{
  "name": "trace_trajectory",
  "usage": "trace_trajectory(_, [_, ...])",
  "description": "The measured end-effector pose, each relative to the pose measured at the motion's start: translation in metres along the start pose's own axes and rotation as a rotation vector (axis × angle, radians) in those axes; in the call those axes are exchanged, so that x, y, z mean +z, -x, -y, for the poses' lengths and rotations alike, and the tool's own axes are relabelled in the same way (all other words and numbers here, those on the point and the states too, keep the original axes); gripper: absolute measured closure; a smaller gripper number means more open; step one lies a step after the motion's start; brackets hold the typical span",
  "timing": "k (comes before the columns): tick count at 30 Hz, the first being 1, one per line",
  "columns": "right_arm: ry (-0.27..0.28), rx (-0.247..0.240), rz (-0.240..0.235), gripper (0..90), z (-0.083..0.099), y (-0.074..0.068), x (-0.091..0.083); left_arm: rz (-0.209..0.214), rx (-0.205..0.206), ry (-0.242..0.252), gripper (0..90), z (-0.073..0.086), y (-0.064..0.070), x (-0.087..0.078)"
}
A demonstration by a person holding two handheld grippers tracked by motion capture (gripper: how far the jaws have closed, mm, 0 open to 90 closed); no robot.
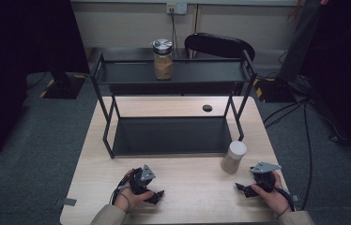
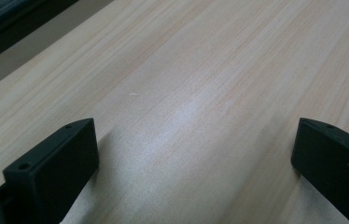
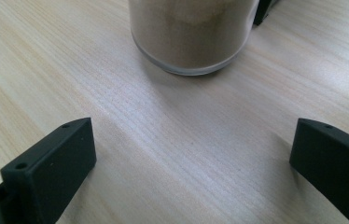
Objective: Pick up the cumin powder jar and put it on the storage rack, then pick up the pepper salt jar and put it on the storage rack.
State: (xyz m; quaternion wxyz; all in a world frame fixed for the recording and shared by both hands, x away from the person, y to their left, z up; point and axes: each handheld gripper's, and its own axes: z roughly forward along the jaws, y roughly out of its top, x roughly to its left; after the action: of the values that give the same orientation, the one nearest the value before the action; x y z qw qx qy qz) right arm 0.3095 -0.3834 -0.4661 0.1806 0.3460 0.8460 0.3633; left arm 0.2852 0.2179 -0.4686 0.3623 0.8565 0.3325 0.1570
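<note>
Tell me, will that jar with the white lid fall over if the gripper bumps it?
The jar looks taller than wide, so a bump near the lid might tip it. Its flat base on the table and tan filling probably steady it against a low push. The clear wall looks smooth, maybe slippery.

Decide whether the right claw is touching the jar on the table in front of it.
Apart. The right gripper view shows bare wood between the right claw and the jar, with both jaws spread wide.
</note>
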Motion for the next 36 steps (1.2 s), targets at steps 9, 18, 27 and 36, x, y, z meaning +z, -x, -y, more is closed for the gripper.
trace_trajectory(9, [0.0, 0.0, 0.0, 0.0, 0.0, 0.0, 0.0, 0.001, 0.002, 0.038, 0.0, 0.01, -0.0003, -0.0002])
trace_trajectory(18, [0.0, 0.0, 0.0, 0.0, 0.0, 0.0, 0.0, 0.001, 0.002, 0.038, 0.0, 0.0101, -0.0002, -0.0002])
trace_trajectory(27, [0.0, 0.0, 0.0, 0.0, 0.0, 0.0001, 0.0, 0.003, 0.003, 0.039, 0.0, 0.01, -0.0008, 0.0001])
trace_trajectory(36, [0.0, 0.0, 0.0, 0.0, 0.0, 0.0, -0.0001, 0.003, 0.004, 0.039, 0.0, 0.01, -0.0008, 0.0001])
